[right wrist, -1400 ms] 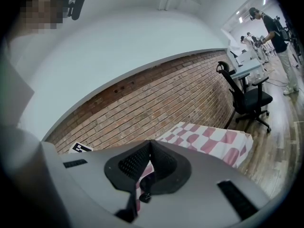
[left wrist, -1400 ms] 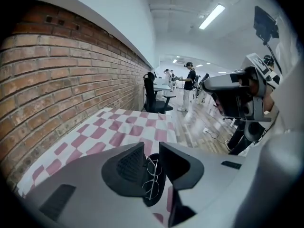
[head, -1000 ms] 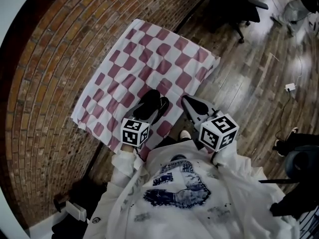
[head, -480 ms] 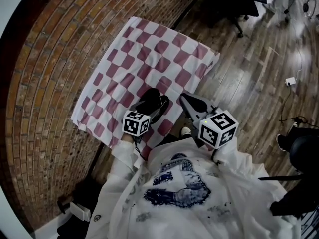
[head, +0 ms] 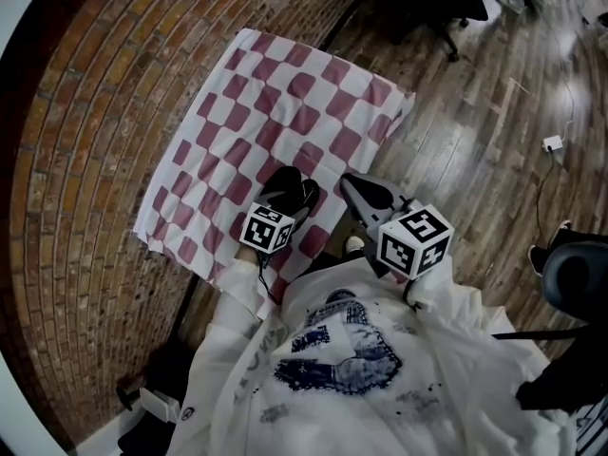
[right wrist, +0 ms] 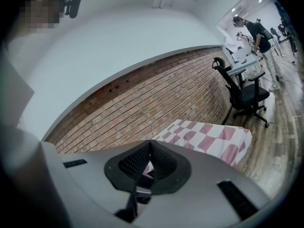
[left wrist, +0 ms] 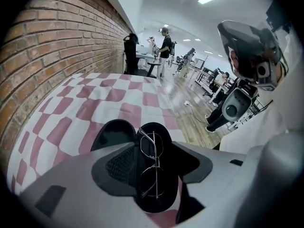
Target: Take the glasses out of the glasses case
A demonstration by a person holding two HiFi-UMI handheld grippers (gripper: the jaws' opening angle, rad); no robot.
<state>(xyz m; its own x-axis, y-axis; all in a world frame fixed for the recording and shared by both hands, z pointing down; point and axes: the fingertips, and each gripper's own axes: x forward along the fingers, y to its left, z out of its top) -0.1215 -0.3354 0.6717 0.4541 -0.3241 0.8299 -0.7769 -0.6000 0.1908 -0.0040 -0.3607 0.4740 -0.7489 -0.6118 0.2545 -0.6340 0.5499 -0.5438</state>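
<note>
A black glasses case [head: 285, 180] lies open near the front edge of the red-and-white checked cloth [head: 285, 93]. In the left gripper view its lid [left wrist: 113, 133] is flipped to the left. Thin metal-framed glasses [left wrist: 153, 163] lie folded in the tray. My left gripper [left wrist: 159, 151] points steeply down over the tray. Its jaws stand wide on either side and have just been closing a little, with the tray between them. I cannot tell whether the pads touch it. My right gripper [right wrist: 151, 150] is shut on nothing and hovers beside the case [head: 369, 196].
A brick wall [head: 85, 160] runs along the table's left side. Wooden floor [head: 475, 150] and a black office chair [head: 442, 3] lie to the right. People stand at desks far down the room [left wrist: 164, 44]. A person's white sleeve [head: 237, 302] is close behind the left gripper.
My left gripper has dropped toward the case and tipped further down, its marker cube now closer to the case. The right gripper has stayed where it was.
</note>
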